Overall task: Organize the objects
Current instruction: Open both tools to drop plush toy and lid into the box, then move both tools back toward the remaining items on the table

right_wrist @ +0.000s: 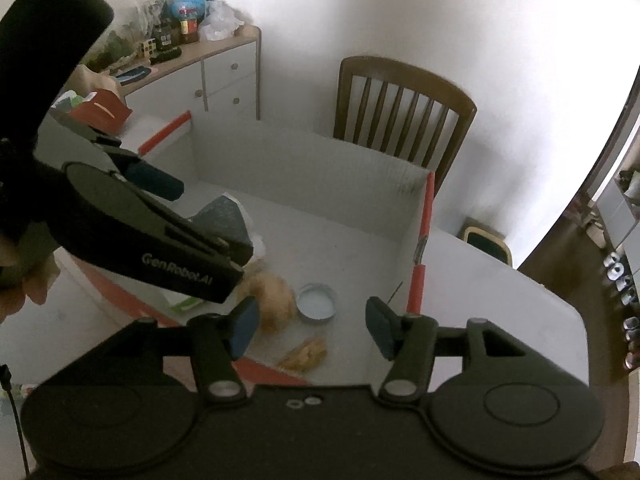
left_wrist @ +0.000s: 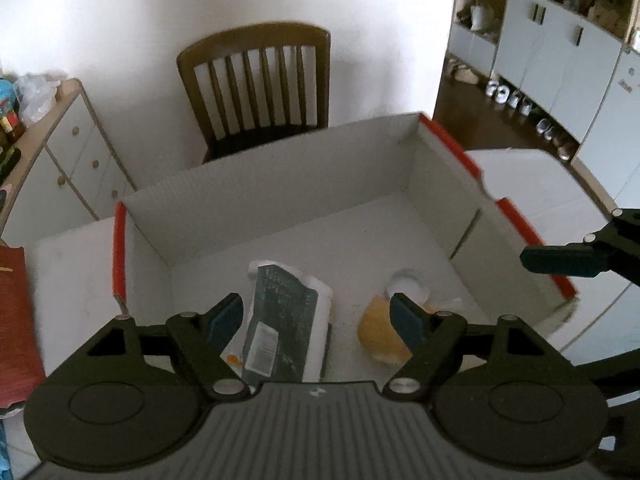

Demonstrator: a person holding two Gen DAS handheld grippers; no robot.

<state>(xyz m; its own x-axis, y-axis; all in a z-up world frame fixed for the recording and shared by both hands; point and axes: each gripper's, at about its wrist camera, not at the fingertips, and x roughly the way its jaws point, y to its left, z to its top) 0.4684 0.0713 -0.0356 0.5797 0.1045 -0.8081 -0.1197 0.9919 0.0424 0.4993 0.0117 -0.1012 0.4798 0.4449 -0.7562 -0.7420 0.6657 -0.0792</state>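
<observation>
Objects sit on the cardboard box floor; both grippers released, empty. Left gripper above the dark packet; right gripper above the round lid, beside a tan lump, possibly bread. Risk: grippers hang close over the box, so a hasty reach could clip its wall and shift it.
</observation>
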